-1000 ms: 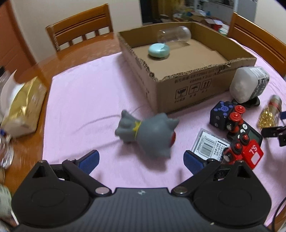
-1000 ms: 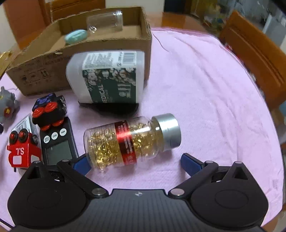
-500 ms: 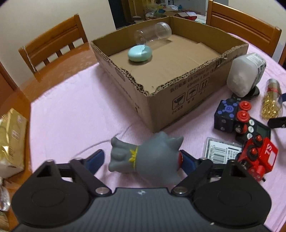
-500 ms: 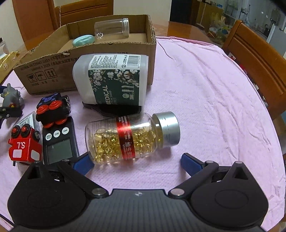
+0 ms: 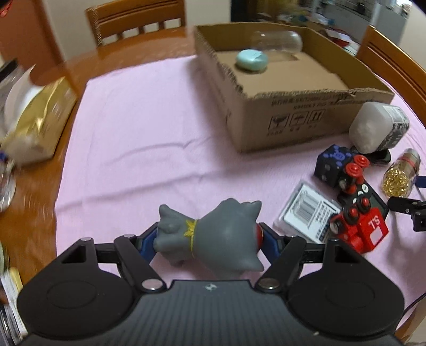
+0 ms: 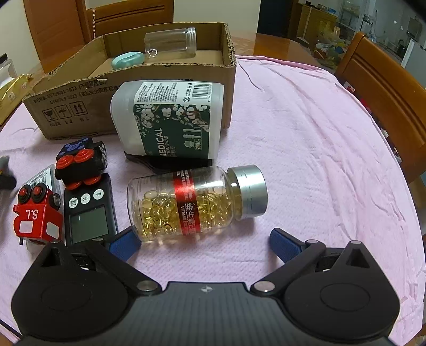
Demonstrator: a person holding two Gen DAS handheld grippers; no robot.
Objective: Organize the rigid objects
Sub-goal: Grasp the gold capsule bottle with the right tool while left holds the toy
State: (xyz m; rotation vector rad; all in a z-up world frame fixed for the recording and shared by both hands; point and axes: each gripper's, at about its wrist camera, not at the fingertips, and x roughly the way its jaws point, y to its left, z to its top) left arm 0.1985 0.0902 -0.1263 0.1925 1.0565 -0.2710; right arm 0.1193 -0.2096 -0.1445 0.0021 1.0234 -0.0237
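A grey rubber toy animal [image 5: 221, 234] with a yellow collar lies sideways between the blue pads of my left gripper [image 5: 207, 242]. The jaws are closing and both pads press on it. An open cardboard box [image 5: 293, 114] stands beyond, holding a teal case [image 5: 251, 61] and a clear jar [image 5: 277, 42]. My right gripper [image 6: 202, 239] is open over the pink cloth. A bottle of golden capsules [image 6: 191, 202] lies on its side just ahead of the right gripper's fingers, untouched. A white cotton-swab tub [image 6: 170, 117] leans against the box [image 6: 80, 106].
A red toy train [image 6: 37, 215], a black timer [image 6: 87, 213], a black cube toy [image 6: 80, 159] and a barcode card [image 5: 306, 215] crowd the cloth between the two grippers. A gold bag [image 5: 40, 119] sits at the table's left edge. Wooden chairs [image 5: 138, 18] ring the table.
My left gripper came forward around the grey toy and its jaws narrowed until the pads touched both ends. The right gripper and the capsule bottle stayed where they were.
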